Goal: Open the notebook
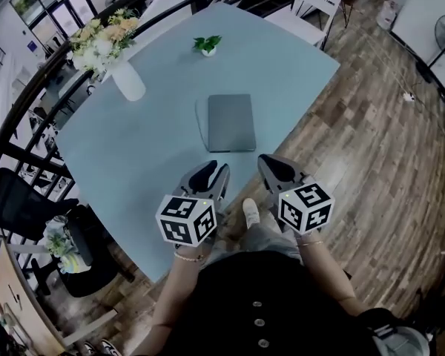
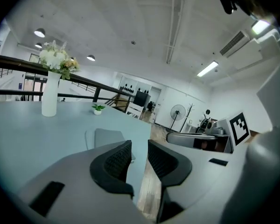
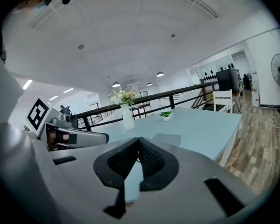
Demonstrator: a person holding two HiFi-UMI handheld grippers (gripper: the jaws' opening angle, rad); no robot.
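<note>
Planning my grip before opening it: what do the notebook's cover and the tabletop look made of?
The notebook cover looks like matte grey card or faux leather: flat, even tone, no glare; which one I cannot tell. The table looks like smooth pale-blue laminate or painted board: uniform colour, no grain, faint sheen.

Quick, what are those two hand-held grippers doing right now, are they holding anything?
Left hand-held gripper: open, nothing between its jaws.
Right hand-held gripper: closed, empty.
</note>
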